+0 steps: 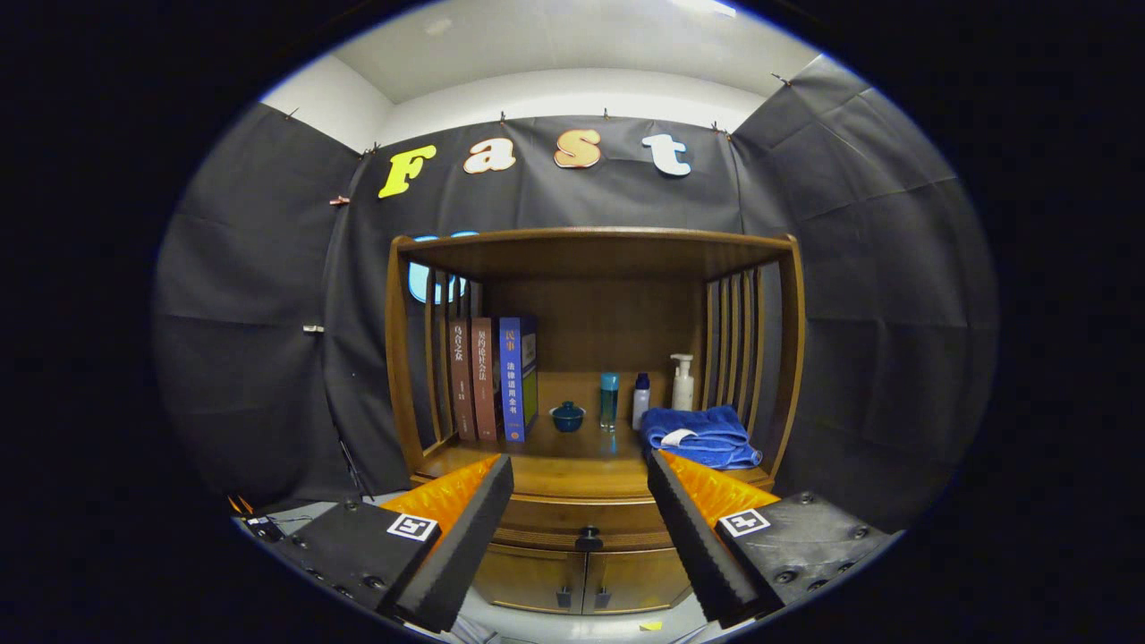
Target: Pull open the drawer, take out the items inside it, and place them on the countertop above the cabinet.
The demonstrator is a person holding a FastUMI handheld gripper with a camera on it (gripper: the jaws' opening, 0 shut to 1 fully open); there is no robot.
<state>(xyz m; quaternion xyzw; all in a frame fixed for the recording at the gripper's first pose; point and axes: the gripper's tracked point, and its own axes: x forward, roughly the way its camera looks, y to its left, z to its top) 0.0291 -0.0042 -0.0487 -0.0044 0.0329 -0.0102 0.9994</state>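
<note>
A wooden cabinet stands ahead of me, its drawer (pixel 581 517) shut, with a dark round knob (pixel 589 539) at the middle of the drawer front. The knob sits between my two fingers, some way beyond their tips. My gripper (pixel 580 474) is open and holds nothing. Above the drawer lies the wooden countertop (pixel 572 461), under an open shelf frame. What is inside the drawer is hidden.
On the countertop stand three books (pixel 492 380) at the left, a small blue bowl (pixel 567 417), a teal bottle (pixel 609 398), a small white bottle (pixel 640 400), a pump bottle (pixel 682 383) and a folded blue towel (pixel 702 436). Two small doors (pixel 581 581) sit below the drawer.
</note>
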